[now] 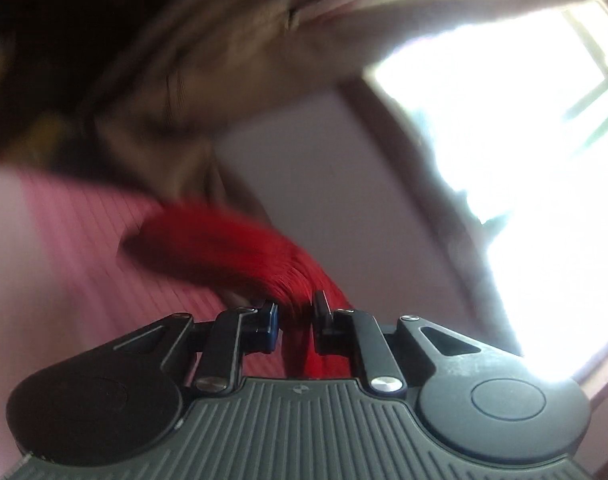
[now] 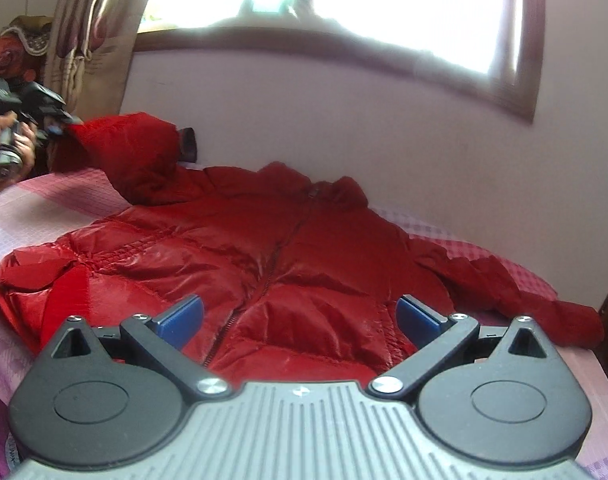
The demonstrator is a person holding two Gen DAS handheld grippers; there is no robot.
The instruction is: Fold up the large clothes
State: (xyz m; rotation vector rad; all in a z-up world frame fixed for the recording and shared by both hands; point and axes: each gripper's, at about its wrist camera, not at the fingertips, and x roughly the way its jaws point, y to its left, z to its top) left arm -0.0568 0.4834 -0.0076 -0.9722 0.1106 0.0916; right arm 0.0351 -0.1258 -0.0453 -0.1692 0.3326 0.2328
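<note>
Lying below the open right hand-held gripper (image 2: 300, 316), jacket (image 2: 264, 248).

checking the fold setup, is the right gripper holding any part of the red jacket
No, the right gripper has its blue-padded fingers spread wide apart above the red jacket, with no fabric pinched between them.

a bedroom in a home: bed (image 2: 483, 250) with pink checked sheet, patterned curtain (image 2: 92, 36), bright window (image 2: 343, 4) in a plain wall (image 2: 323, 120).
</note>
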